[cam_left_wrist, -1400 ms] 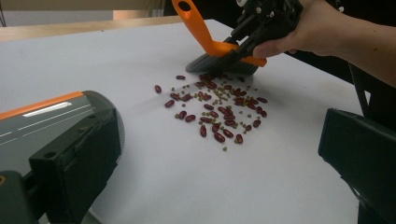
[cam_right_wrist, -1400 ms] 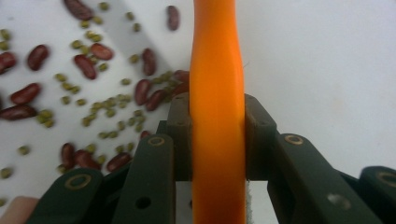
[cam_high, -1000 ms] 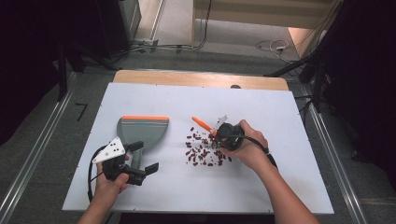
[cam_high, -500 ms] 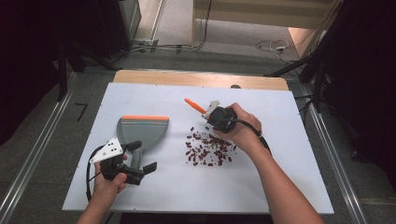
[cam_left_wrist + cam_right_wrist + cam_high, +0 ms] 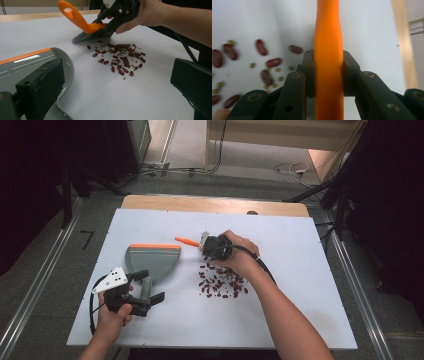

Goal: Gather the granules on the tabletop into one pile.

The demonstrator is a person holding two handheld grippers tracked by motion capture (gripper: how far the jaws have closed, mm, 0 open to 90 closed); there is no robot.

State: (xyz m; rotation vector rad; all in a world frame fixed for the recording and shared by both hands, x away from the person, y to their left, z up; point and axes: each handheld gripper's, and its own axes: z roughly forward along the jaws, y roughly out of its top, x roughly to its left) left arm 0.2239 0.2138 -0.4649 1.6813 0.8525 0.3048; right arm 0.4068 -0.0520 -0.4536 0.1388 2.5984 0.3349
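Nearest you, your left gripper (image 5: pixel 150 296) hovers over the grey dustpan's handle (image 5: pixel 145 288), jaws spread apart and holding nothing. It looks placed ready to steady the pan. The dustpan (image 5: pixel 150 262) lies flat on the white table (image 5: pixel 300 270), its orange-edged mouth facing away from you.

Just right of it, red beans and small green peas (image 5: pixel 222 282) lie scattered in 1 loose patch.

Beyond them, your right gripper (image 5: pixel 206 245) is clamped on the small brush's orange handle (image 5: pixel 328 50). The handle's long axis runs leftward and slightly away, with the dark brush head (image 5: pixel 92 37) on the table behind the beans, probably for sweeping them toward the pan.
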